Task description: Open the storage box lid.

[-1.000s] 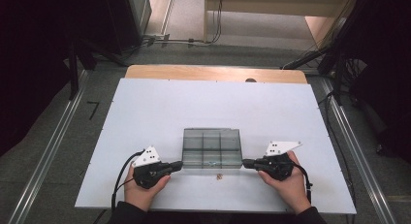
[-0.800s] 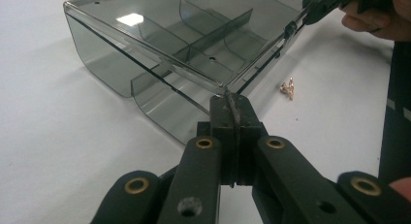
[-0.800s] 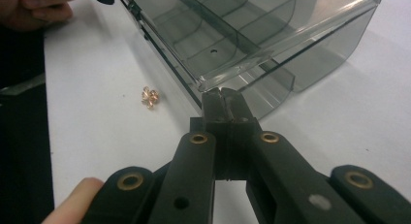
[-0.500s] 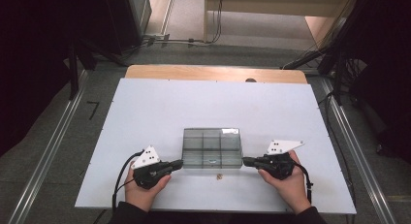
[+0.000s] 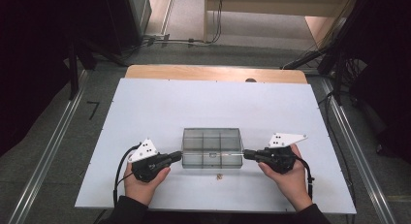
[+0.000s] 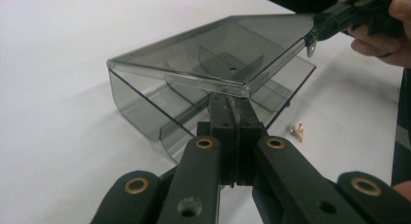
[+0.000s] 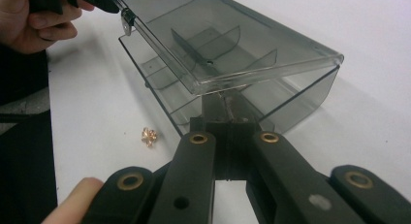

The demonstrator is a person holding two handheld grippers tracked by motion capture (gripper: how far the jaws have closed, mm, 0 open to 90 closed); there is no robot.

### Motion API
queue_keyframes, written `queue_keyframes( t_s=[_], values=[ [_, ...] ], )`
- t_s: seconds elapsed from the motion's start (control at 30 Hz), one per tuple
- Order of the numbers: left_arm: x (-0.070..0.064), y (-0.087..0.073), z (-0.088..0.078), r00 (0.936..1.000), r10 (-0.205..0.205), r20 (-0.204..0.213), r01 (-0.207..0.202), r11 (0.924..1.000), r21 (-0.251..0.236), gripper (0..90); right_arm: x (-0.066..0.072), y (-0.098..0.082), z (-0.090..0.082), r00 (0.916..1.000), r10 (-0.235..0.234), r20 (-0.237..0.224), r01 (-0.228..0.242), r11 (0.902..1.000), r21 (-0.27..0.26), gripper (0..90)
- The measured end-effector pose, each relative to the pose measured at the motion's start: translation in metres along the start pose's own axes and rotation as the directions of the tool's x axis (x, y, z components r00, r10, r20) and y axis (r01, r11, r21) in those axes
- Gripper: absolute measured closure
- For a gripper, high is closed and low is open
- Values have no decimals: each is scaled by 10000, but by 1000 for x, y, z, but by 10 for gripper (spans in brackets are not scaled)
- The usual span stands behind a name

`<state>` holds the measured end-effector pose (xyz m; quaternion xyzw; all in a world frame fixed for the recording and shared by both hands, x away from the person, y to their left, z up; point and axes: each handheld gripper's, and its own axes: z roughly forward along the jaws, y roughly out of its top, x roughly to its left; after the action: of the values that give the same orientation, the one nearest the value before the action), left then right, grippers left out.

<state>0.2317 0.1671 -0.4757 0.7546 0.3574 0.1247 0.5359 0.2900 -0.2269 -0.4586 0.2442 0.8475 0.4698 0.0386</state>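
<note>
A smoky see-through plastic box with inner dividers sits near the table's front edge. Its hinged lid is raised a little above the base. My left gripper is shut, its tips pushed under the lid's edge at the box's left end. My right gripper is also shut, its tips under the lid at the right end. Each gripper view shows the other gripper at the lid's far corner: the right one and the left one.
A small golden trinket lies on the white table just in front of the box, also seen as a golden trinket in both gripper views. A wooden strip borders the far edge.
</note>
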Motion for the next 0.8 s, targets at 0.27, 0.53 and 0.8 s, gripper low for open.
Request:
queue_keyframes(
  t_s=[0.27,0.53,0.8],
  values=[
    [6,14,0,9999,56,-130,-59,9995,-300,900,-5,15,-1,10000,-31,46,31,9999,-137,883],
    [13,24,2,9997,45,-225,-60,9979,-649,900,-12,30,0,10000,-71,14,71,9995,-318,882],
    [26,31,4,9997,7,-244,-34,9939,-1099,900,-18,38,5,9999,-105,-59,102,9982,-586,883]
  ],
)
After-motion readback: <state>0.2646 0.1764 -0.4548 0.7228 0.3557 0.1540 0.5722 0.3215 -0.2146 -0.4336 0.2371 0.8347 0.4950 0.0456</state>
